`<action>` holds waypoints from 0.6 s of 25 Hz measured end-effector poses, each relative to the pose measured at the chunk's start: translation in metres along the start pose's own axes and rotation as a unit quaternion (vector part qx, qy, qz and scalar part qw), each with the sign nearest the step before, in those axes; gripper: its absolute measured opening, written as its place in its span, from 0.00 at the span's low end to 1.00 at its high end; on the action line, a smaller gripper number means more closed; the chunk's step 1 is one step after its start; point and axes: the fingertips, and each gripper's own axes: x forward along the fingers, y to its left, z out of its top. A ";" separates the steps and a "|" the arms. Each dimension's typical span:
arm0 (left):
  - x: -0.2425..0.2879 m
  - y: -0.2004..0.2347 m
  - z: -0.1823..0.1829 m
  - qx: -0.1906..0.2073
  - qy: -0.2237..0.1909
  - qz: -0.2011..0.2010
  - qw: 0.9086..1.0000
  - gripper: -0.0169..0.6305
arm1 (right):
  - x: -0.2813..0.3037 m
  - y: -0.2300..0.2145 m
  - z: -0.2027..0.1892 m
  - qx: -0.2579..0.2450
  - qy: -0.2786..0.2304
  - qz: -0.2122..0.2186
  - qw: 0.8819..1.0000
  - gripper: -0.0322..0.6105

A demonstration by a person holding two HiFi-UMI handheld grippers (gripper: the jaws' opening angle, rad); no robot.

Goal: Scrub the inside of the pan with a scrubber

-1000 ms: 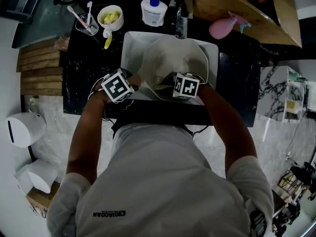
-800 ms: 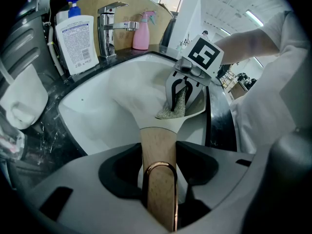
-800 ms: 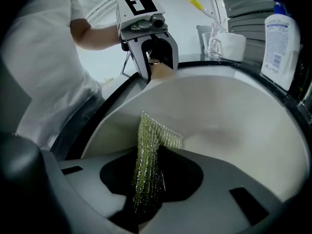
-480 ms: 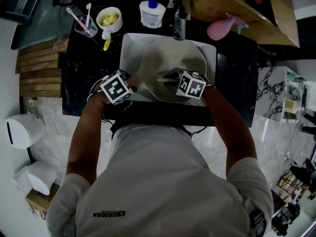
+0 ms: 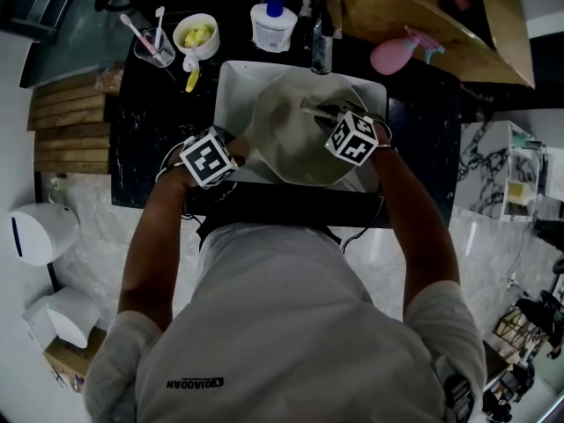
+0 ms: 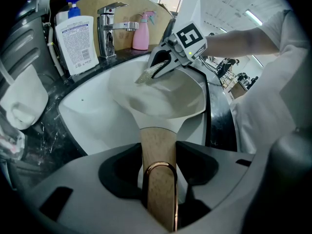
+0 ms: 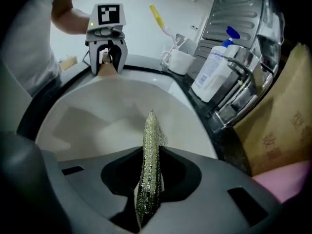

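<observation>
Black bench (image 5: 150, 139) carries a white sink (image 5: 227, 82). Pan (image 5: 295, 144) lies in the sink, seems tipped a bit, pale inside facing up, filling most of the basin. Tap (image 5: 322, 47), soap bottle (image 5: 271, 20) & pink spray bottle (image 5: 397, 49) stand behind on the bench, apart from the work.

Left gripper (image 6: 158, 155): fingers clamped on the pan's wooden handle (image 6: 157, 138) at the near side, w/ the copper hanging loop (image 6: 160, 164) showing btw them. That's the steadying hold.

Right gripper (image 7: 148, 179): fingers closed tight on the scrubber (image 7: 151, 135), a thin glittery mesh pad held edge-on, free end sticking out past the fingers. In the left gripper view the pad's tip is up at the far inner wall of the pan, tap side. Touching or just off it, can't say for sure.

Step in hand, as I read it: scrubbing proper, mid-stroke at the far side of the bowl. Inside looks evenly pale, no obvious dirt, so progress can't be judged from colour.

Next move prob. calls for: pad pressed flat-ish on the surface, a sweep back across the base toward the handle side, left hold firm so the pan doesn't rock in the sink. Risk: thin pad folding or slipping out of the fingers under pressure
</observation>
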 end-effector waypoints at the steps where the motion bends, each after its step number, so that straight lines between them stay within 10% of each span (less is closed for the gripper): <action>1: -0.002 0.000 0.001 0.000 0.000 0.000 1.000 0.37 | 0.002 -0.009 -0.004 -0.012 0.011 -0.022 1.000 0.20; 6: 0.001 -0.002 0.002 0.002 -0.005 -0.001 1.000 0.37 | 0.021 -0.023 -0.022 -0.093 0.070 -0.076 0.990 0.19; 15: 0.000 -0.001 0.002 0.003 -0.004 -0.001 1.000 0.37 | 0.046 -0.005 -0.040 -0.135 0.117 -0.029 0.983 0.20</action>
